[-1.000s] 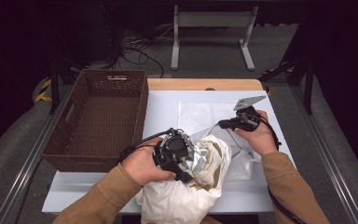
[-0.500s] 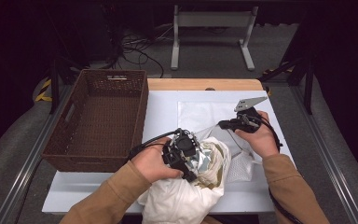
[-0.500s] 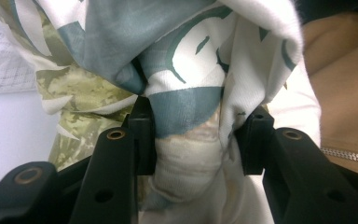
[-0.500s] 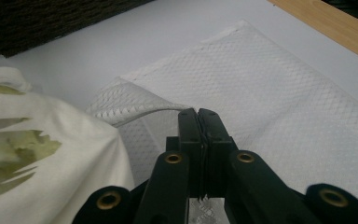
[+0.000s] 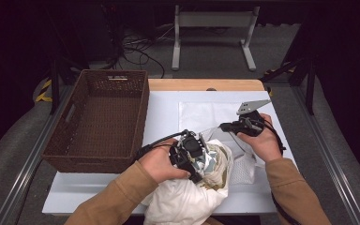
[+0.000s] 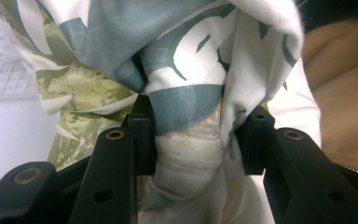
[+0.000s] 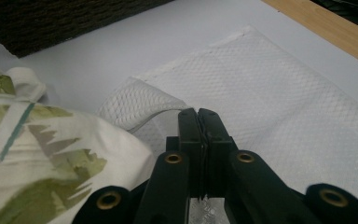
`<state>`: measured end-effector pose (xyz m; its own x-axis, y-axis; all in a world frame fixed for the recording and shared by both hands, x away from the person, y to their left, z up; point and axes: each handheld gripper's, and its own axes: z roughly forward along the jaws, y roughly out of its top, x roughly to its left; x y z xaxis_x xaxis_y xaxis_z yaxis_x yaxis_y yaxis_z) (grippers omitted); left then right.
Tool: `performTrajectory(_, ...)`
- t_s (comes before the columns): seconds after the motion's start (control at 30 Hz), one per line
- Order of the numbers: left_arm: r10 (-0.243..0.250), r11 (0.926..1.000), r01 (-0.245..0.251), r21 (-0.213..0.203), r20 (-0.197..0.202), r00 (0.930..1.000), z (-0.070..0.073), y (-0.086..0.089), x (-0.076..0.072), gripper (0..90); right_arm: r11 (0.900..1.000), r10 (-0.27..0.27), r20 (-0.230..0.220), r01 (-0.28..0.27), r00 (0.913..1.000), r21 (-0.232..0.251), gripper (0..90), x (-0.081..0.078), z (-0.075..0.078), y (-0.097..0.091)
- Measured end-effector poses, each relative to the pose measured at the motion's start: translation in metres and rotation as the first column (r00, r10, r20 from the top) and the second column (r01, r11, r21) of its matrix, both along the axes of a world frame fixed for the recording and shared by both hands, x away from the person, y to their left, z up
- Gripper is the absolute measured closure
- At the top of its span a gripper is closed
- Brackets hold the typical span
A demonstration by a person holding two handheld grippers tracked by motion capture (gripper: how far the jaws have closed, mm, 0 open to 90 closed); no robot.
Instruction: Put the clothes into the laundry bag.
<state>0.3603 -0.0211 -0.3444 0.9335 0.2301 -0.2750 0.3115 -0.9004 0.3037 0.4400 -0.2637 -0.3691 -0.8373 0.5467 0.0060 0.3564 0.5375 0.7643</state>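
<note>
A white garment (image 5: pixel 187 201) with green and teal print lies bunched at the table's front edge. My left gripper (image 5: pixel 200 161) is shut on a thick fold of it; the left gripper view shows the garment (image 6: pixel 191 56) pinched between both pads of the left gripper (image 6: pixel 196 135). A white mesh bag (image 5: pixel 206 112) lies flat behind it. My right gripper (image 5: pixel 226 125) is shut on the bag's near edge and holds it a little off the table. In the right gripper view the closed right gripper (image 7: pixel 198 116) pinches thin mesh, with the bag (image 7: pixel 284 107) beyond and the garment (image 7: pixel 51 154) at the left.
An empty brown wicker basket (image 5: pixel 103 117) stands on the left side of the table. A white mat (image 5: pixel 164 112) covers the table, and a strip of wood (image 5: pixel 201 85) shows at its far edge. Metal rails run along both sides.
My left gripper has shifted slightly right with the garment, closer to the raised bag edge. The right gripper has stayed where it was.
</note>
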Motion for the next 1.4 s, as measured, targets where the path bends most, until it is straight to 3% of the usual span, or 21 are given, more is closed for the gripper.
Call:
performTrajectory(0.37, -0.047, 0.9988, 0.047, -0.012, 0.027, 0.9985, 0.002, -0.019, -0.002, 58.9, 0.9994, 0.035, 0.024, -0.035, 0.9991, 0.005, 89.0, -0.01, 0.009, 0.011)
performTrajectory(0.57, -0.003, 0.9998, 0.003, -0.022, 0.025, 0.9997, -0.002, -0.019, 0.007, 58.8, 0.9988, 0.045, 0.035, -0.046, 0.9984, 0.014, 89.0, -0.016, 0.012, 0.013)
performTrajectory(0.6, 0.034, 0.9993, -0.033, -0.019, 0.033, 0.9989, -0.001, -0.016, 0.008, 58.8, 0.9988, 0.046, 0.036, -0.046, 0.9983, 0.016, 89.0, -0.016, 0.013, 0.013)
performTrajectory(0.77, 0.092, 0.9956, -0.091, -0.022, 0.047, 0.9946, 0.001, -0.009, 0.014, 58.8, 0.9983, 0.051, 0.047, -0.052, 0.9976, 0.027, 89.0, -0.02, 0.016, 0.012)
performTrajectory(1.03, 0.172, 0.9851, -0.171, -0.019, 0.083, 0.9816, 0.002, -0.003, 0.02, 58.7, 0.9963, 0.076, 0.076, -0.079, 0.9942, 0.034, 89.0, -0.029, 0.027, 0.019)
performTrajectory(1.17, 0.193, 0.9811, -0.193, -0.016, 0.142, 0.9709, 0.003, -0.001, 0.02, 58.7, 0.9954, 0.084, 0.091, -0.087, 0.9923, 0.038, 89.0, -0.034, 0.032, 0.023)
performTrajectory(1.4, 0.239, 0.9711, -0.236, -0.034, 0.149, 0.9597, 0.005, 0.004, 0.026, 58.7, 0.994, 0.095, 0.107, -0.1, 0.9898, 0.045, 89.0, -0.04, 0.038, 0.028)
